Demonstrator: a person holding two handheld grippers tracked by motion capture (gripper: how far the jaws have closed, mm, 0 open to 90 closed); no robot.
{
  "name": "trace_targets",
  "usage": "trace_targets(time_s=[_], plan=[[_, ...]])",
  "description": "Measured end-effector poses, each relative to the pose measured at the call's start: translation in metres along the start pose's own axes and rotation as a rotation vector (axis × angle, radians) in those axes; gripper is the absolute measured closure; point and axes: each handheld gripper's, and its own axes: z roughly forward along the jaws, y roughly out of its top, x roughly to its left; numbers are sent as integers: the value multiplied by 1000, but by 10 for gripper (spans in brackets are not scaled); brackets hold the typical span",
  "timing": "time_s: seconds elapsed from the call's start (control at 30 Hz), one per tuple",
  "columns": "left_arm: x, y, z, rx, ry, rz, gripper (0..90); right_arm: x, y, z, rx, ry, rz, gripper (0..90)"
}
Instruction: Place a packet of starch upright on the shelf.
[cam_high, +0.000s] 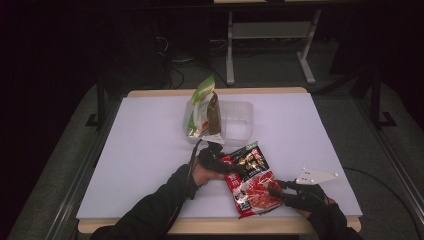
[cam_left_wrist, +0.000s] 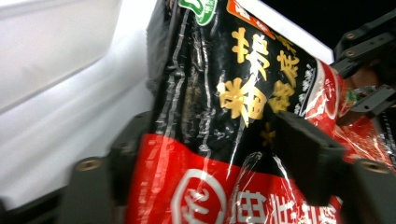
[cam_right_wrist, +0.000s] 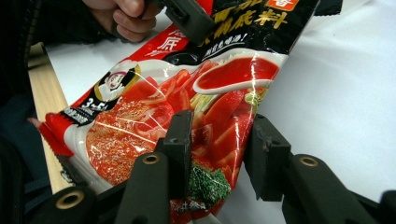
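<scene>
Diagonally across the table (cam_high: 150, 145), red-and-black sauce packet (cam_high: 249, 178), black end farthest.

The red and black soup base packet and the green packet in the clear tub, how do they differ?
The red and black packet lies near the table's front edge, gripped at both ends by the left hand-held gripper and the right hand-held gripper; the green packet stands upright in the clear tub, untouched. The red and black packet looks larger than the green one. Both are glossy printed food pouches.
</scene>
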Motion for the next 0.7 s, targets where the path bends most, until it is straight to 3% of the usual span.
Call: trace_targets(time_s=[0.07,0.1,0.13,0.17,0.3,0.43,0.5,0.53,0.57,0.7], plan=[[1,0,-2,-1,-6,2,451,0,0,0,-6,2,-1,635],[3,0,-5,-17,-7,3,451,-1,0,-1,-7,3,-2,635],[5,0,-7,-25,-16,5,556,0,0,-1,-8,0,-4,630],[7,0,-10,-32,-30,22,597,0,0,-1,-9,1,-6,629],[8,0,-17,-54,-50,36,708,0,0,-1,-10,1,-17,622],[-4,7,-32,-111,-48,96,804,-1,0,-2,-25,-17,-25,620],[-14,11,-36,-114,-27,131,805,-3,1,-4,-39,-44,-21,621],[-14,11,-36,-114,-27,131,805,-4,0,-5,-47,-49,-17,607],[-21,13,-39,-129,3,140,805,-4,1,-5,-52,-59,-17,556],[-29,14,-42,-150,41,155,807,-3,2,-5,-52,-79,-26,530]])
